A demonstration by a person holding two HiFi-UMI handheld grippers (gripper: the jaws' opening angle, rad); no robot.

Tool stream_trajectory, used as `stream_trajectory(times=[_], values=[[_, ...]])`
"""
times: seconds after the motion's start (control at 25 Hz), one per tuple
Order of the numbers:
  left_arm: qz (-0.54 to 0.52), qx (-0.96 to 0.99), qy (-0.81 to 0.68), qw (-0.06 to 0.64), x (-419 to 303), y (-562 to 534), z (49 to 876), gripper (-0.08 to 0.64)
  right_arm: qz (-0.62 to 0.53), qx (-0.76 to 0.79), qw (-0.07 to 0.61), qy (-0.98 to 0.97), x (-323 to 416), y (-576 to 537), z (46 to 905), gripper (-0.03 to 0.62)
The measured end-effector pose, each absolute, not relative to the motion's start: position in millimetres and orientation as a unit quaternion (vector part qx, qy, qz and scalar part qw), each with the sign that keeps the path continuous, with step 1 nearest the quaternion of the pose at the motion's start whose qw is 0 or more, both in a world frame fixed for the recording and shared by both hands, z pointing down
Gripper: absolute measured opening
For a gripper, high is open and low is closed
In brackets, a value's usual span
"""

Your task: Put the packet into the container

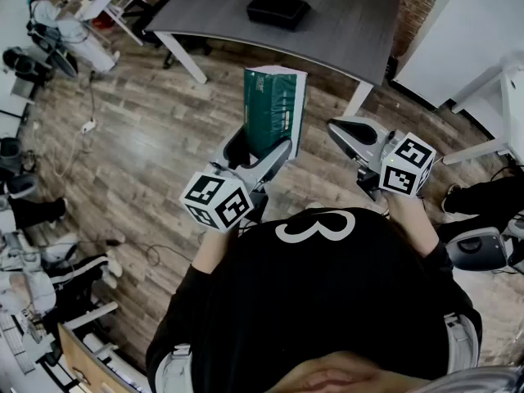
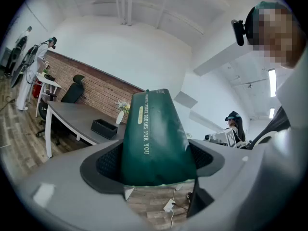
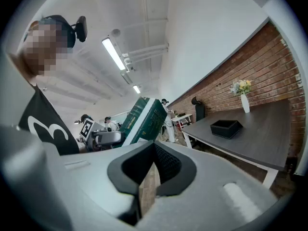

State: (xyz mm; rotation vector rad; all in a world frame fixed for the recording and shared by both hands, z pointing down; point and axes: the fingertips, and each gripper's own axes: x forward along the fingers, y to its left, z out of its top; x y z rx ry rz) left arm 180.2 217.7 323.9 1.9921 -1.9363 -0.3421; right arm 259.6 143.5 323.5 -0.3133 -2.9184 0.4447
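A dark green packet [image 1: 274,109] with white ends stands upright between the jaws of my left gripper [image 1: 260,152], which is shut on its lower part. In the left gripper view the packet [image 2: 154,138] fills the gap between both pads and rises ahead of the camera. The black container [image 1: 278,9] sits on the grey table [image 1: 344,23] well ahead of both grippers, and shows small in the left gripper view as the container [image 2: 103,128]. My right gripper [image 1: 350,133] is held beside the packet, shut with nothing in it; its pads [image 3: 166,165] meet.
The table stands on white legs over a wood floor [image 1: 147,146]. A white vase with flowers [image 3: 244,100] is on the table by the brick wall. Office chairs, cables and other people stand at the left side of the room [image 1: 49,23].
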Motion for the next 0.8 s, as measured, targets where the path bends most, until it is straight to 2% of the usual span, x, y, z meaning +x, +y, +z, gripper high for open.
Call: stream_trajectory(times=[0.32, 0.56, 0.8], values=[[-0.122, 0.699, -0.683, 0.173, 180, 222, 330, 0.422, 0.163, -0.104, 0.077, -0.978, 264, 145, 329, 0.000], [-0.126, 0.698, -0.685, 0.166, 177, 268, 321, 0.422, 0.177, -0.106, 0.062, -0.976, 260, 186, 319, 0.002], [-0.127, 0.689, -0.694, 0.167, 168, 247, 338, 0.422, 0.185, -0.114, 0.058, -0.974, 251, 159, 338, 0.002]])
